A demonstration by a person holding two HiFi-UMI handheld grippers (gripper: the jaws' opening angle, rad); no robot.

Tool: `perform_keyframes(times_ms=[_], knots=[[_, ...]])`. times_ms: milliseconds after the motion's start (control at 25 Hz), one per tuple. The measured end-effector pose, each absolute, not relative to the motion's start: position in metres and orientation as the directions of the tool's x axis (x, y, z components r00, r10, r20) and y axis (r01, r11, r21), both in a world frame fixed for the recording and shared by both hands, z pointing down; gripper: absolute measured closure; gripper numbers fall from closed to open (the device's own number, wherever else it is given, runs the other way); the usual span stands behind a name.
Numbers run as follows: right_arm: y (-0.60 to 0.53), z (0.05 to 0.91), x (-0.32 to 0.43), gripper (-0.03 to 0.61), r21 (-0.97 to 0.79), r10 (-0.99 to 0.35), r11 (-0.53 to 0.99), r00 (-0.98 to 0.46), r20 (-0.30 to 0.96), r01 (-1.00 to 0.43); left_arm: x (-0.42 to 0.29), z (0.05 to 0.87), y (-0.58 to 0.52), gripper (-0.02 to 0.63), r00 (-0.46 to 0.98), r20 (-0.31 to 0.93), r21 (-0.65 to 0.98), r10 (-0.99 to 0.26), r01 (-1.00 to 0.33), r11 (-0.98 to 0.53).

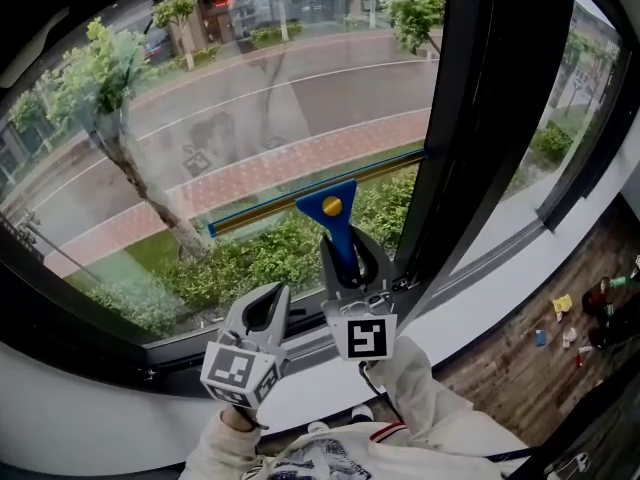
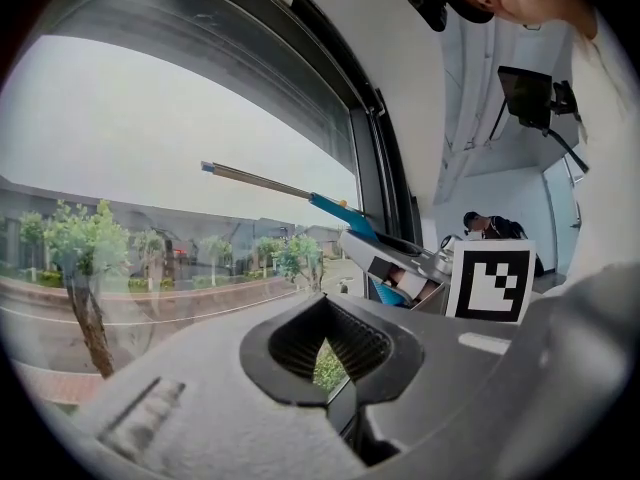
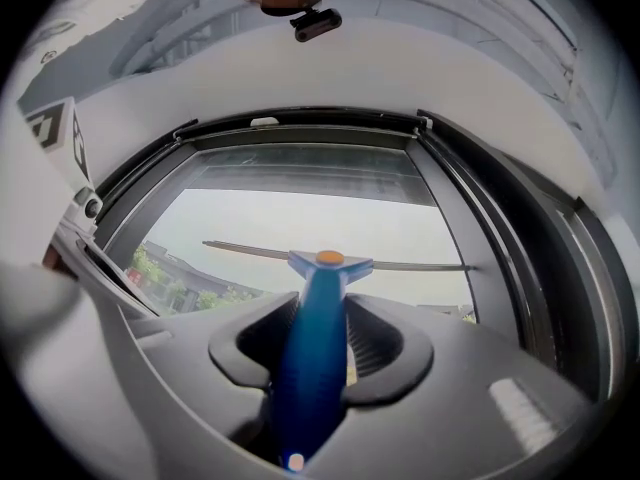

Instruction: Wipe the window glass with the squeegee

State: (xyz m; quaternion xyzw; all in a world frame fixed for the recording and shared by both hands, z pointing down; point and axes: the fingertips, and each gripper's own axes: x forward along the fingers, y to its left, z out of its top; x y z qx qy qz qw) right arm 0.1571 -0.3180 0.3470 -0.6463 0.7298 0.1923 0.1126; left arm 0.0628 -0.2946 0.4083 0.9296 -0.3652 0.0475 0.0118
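While the right claw (image 1: 350,258) pinched the blue handle (image 3: 312,358) of the squeegee (image 1: 327,208), jaws pressed on both sides of it, the handle ran straight out along the claw's own line and the head sat just ahead of the fingertips. The blade (image 1: 312,194) lay crosswise to the claw, a long thin bar reaching out to both sides, and in the head view its left end hung a bit lower than the right. It looked to be against the window glass (image 1: 200,118), though I couldn't tell for sure whether the rubber edge was touching. The dark frame post (image 1: 462,118) stood just to the right of the blade's right end. My left claw (image 1: 264,313) was just beside the right one on its left and a little behind, jaws pressed together on nothing, only greenery showing through the notch between them (image 2: 325,348). The right claw was the only one on the tool, so my guess was that the stroke had to go across the blade's long axis, pulling back toward me and down to the sill (image 1: 470,298), with more glass open on the left side than the right.
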Motion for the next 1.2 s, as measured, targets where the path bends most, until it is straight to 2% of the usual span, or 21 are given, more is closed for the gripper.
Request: perform_keyframes(times_ms=[480, 1200], knots=[[-0.316, 0.398, 0.156, 0.432, 0.106, -0.926, 0.106, -0.137, -0.352, -0.989, 0.057, 0.455, -0.282, 0.615, 0.720, 0.174, 0.034, -0.671, -0.686, -0.727], [-0.314, 0.497, 0.160, 0.442, 0.086, -0.984, 0.109, -0.119, -0.131, -0.990, 0.049, 0.515, -0.262, 0.614, 0.701, 0.304, 0.076, -0.645, -0.692, -0.718]])
